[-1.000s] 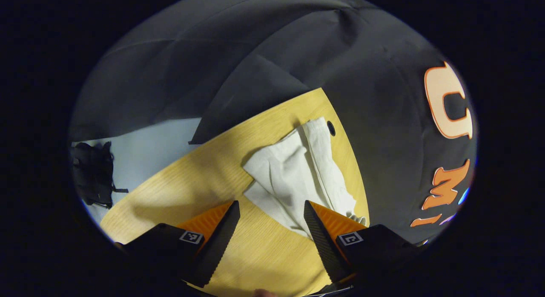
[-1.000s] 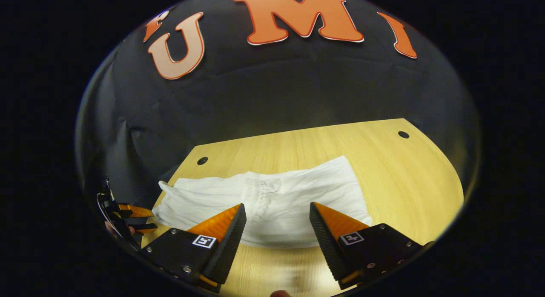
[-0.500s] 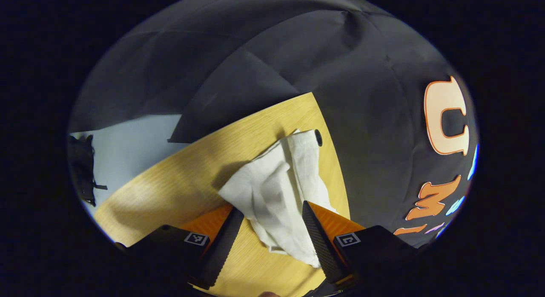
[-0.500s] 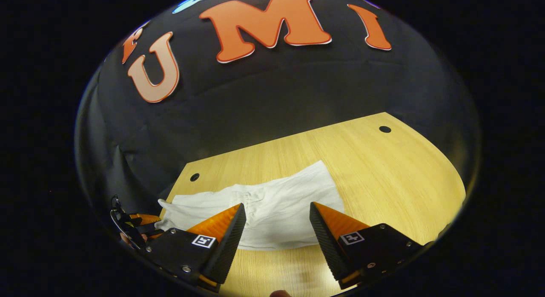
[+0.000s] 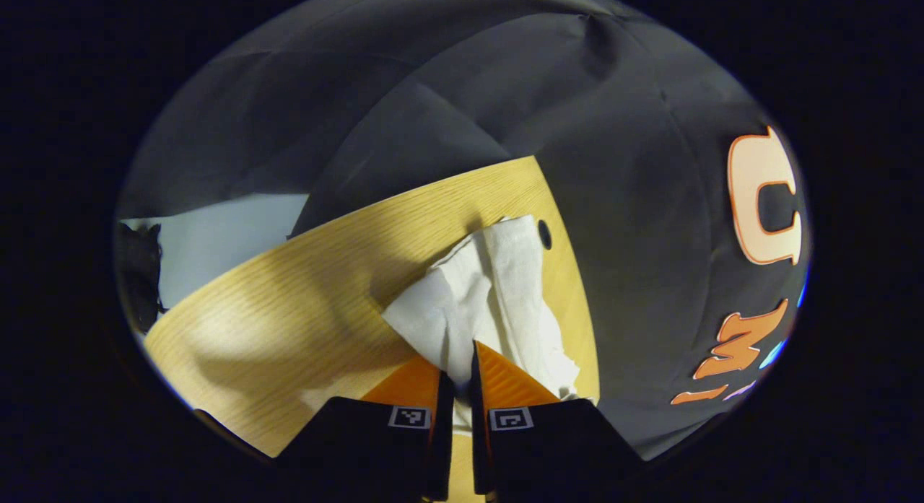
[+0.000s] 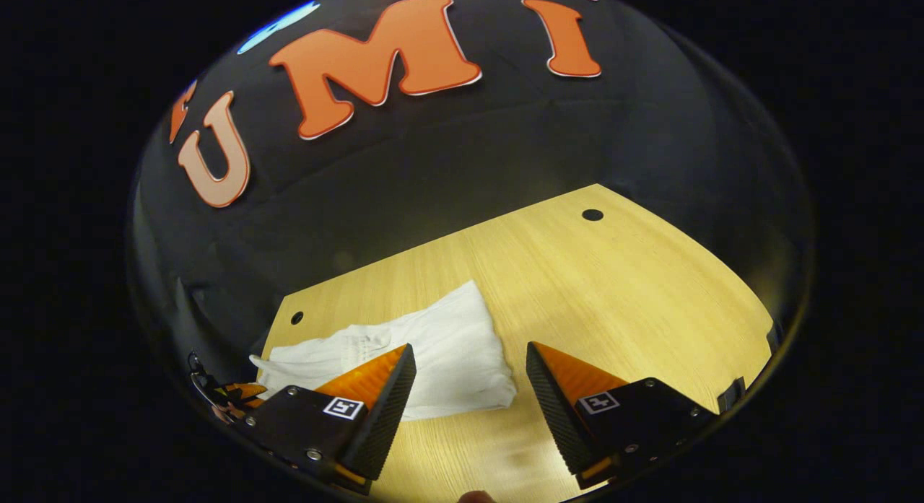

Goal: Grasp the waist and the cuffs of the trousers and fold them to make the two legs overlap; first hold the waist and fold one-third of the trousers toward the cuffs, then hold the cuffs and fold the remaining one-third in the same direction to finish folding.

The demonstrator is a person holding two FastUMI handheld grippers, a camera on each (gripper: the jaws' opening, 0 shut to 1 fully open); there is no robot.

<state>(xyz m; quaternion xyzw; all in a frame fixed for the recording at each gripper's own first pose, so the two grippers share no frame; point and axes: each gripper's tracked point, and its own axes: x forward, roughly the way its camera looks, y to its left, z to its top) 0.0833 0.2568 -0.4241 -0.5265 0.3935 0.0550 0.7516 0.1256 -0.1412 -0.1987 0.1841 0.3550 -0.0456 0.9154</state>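
A: We see the booth's black cloth wall behind a pale wooden table with small dark holes near its far corners

B: On it we find the white trousers lying bunched toward the table's left end in the right gripper view, one end close to a corner hole. In the left gripper view the cloth runs from near a hole down to the fingers

A: We see the left gripper with its fingers pressed nearly together, pinching a fold of the trousers between them

B: And the right gripper stands spread wide above the table, touching nothing; the trousers' near end lies between and beyond its fingers. The other gripper shows at the cloth's far left end
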